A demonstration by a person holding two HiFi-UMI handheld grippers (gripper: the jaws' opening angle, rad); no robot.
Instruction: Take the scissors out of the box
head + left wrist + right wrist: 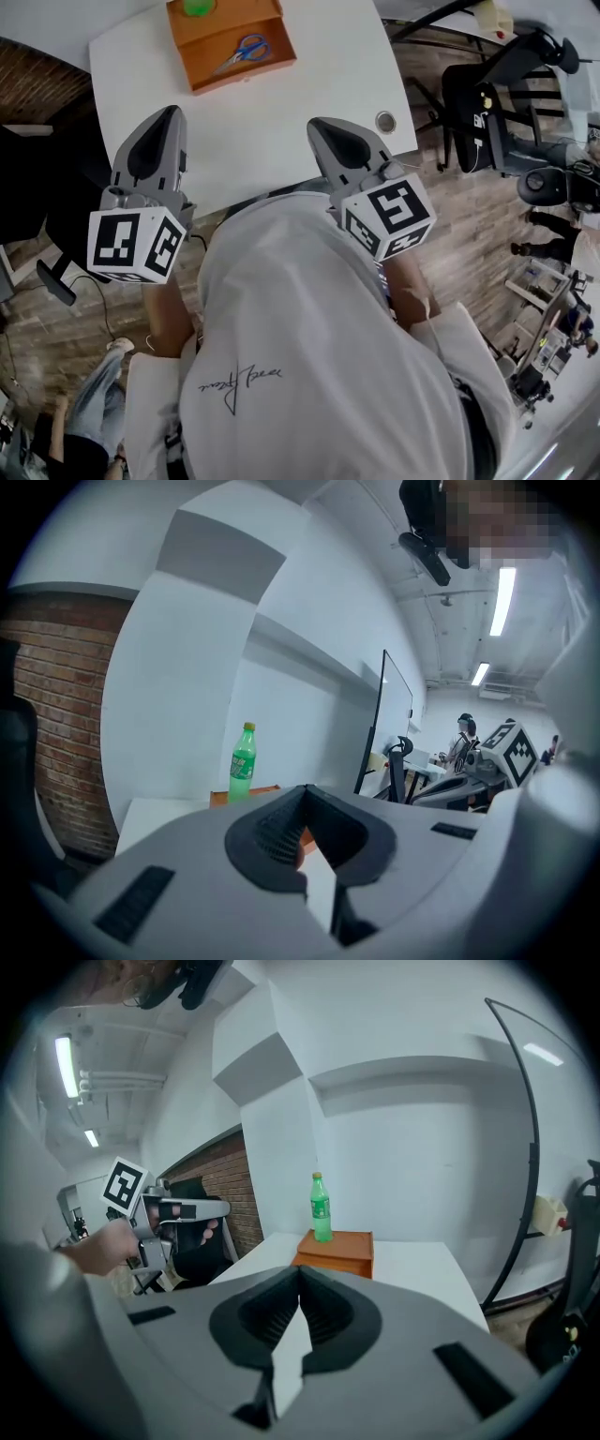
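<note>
Left claw [175, 111] and right claw [313, 123], both closed, point toward the box [246, 73]

This is looking like an open-plan office doubling as a lab. A white desk [309, 94] with a cable grommet [385, 121] is standing on a wood-look floor [469, 244], and black office chairs [473, 112] are crowding beside it. Strip lights [503, 592] are glowing under a bare white ceiling. White walls are meeting a brick wall [52, 714]. A dark-framed board [394, 710] is standing near further desks, with another person [462, 738] showing beyond it. The left gripper [171, 114] and right gripper [317, 124], each carrying a marker cube, are pointing to research work.
</note>
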